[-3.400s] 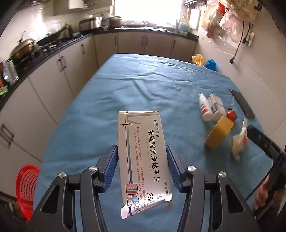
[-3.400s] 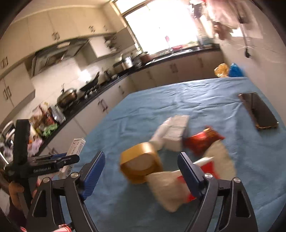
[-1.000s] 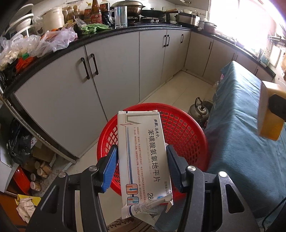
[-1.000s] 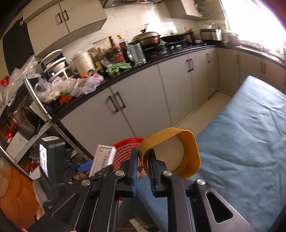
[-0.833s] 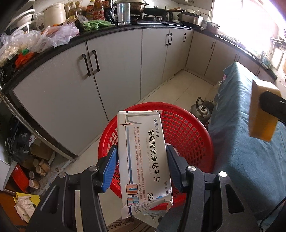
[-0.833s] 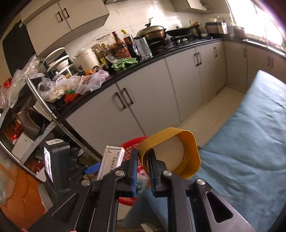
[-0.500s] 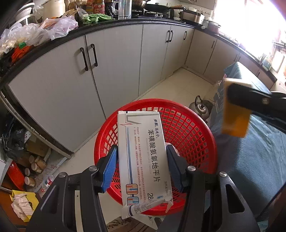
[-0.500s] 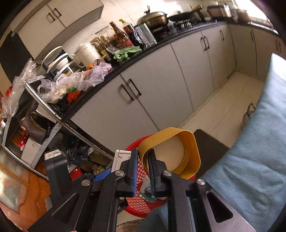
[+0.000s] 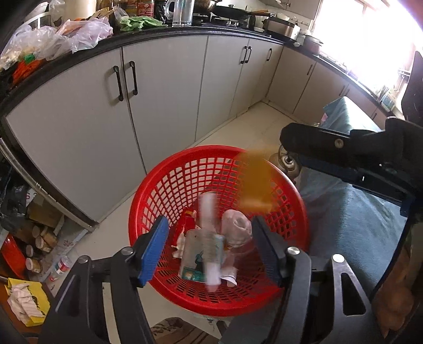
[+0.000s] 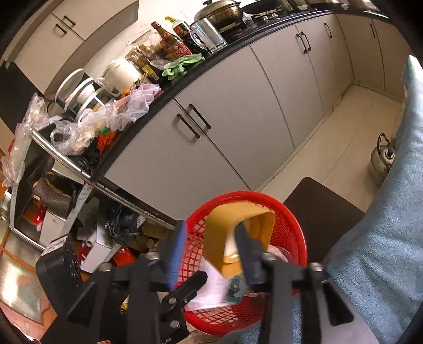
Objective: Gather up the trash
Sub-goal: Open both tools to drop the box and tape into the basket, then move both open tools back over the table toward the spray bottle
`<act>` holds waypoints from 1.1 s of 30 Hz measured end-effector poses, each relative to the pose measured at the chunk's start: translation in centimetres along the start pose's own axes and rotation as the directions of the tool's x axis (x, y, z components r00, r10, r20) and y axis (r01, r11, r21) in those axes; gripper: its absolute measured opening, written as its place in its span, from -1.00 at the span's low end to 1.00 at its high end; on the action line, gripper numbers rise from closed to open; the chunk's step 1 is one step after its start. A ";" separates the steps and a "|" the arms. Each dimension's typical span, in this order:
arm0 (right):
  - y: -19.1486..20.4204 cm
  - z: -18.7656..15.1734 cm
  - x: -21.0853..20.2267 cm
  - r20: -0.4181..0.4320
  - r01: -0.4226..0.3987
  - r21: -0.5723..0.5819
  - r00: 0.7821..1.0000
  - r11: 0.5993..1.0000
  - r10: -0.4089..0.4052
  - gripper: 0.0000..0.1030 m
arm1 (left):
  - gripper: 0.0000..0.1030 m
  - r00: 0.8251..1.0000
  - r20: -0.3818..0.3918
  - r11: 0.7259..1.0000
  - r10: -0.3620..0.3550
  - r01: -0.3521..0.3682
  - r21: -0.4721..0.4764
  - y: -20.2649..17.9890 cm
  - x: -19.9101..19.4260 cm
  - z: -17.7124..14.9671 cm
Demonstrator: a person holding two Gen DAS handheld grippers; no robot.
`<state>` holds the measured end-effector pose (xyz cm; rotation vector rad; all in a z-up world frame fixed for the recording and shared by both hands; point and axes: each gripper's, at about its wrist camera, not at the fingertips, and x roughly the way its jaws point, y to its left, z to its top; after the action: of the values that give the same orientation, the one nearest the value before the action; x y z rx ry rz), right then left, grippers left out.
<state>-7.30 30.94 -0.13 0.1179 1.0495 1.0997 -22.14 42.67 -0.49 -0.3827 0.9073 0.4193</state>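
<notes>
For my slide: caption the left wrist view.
Open left claw above the red basket as a blurred white box and yellow tape roll drop.

A lived-in home kitchen. Grey base cabinets (image 9: 164, 87) with dark handles run under a black countertop (image 10: 232, 50) crowded with sauce bottles (image 10: 169, 39), a lidded wok (image 10: 219, 12), a rice cooker (image 10: 119, 72) and plastic bags (image 10: 111, 113). A metal kettle (image 10: 382, 161) stands on the pale tiled floor (image 10: 343, 132), near a table with a blue cloth (image 10: 396, 211).
</notes>
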 end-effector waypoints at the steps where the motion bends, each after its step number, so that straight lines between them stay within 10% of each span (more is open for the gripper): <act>1: 0.0 0.0 -0.3 0.005 0.003 -0.001 1.000 1.000 -0.003 -0.11 | 0.31 1.000 0.001 1.000 -0.002 0.002 0.001 -0.1 -0.2 0.0; 33: -3.3 -7.6 -16.6 0.269 0.246 0.037 0.931 0.969 -0.247 0.17 | 0.44 0.980 0.156 0.970 0.121 -0.150 0.189 -8.5 -6.5 -1.1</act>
<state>-11.61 13.49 4.45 0.1313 0.7939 0.8266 -22.18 33.69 5.36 -0.1042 0.8287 0.4702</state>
